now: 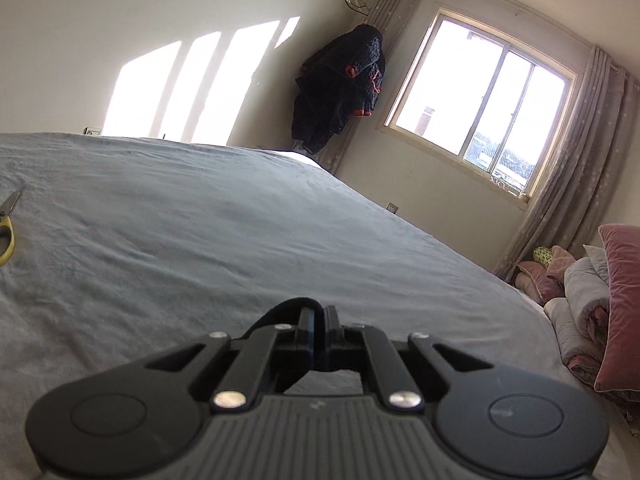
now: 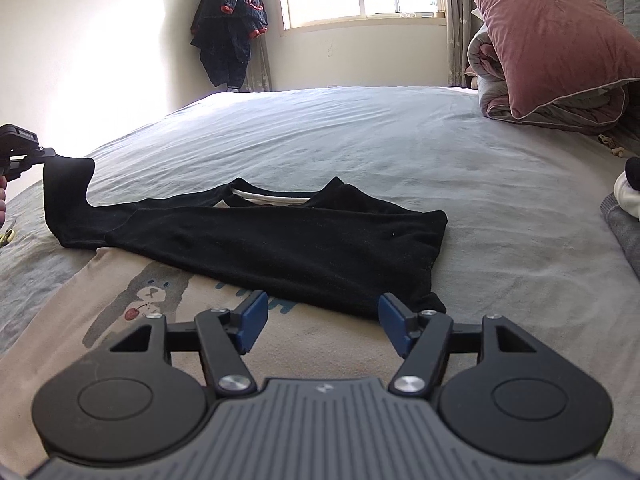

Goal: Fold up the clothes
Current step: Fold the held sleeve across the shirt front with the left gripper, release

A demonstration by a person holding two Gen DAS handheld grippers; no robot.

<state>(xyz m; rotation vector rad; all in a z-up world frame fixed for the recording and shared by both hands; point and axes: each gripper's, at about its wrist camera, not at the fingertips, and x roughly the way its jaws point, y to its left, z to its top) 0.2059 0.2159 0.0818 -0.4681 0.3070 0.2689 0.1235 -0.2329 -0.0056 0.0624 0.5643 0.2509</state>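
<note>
Left tool clamped on black sleeve

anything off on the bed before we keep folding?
Yes: yellow-handled scissors lie loose on the grey sheet, by the left gripper holding the black garment's sleeve. Sharp blades near fabric look risky.

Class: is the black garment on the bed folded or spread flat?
Partly folded: the black garment has one sleeve laid across; the left gripper lifts the other.

At the left edge we see the scissors cut off; at the right edge, a white and black item is too cropped to identify.
</note>
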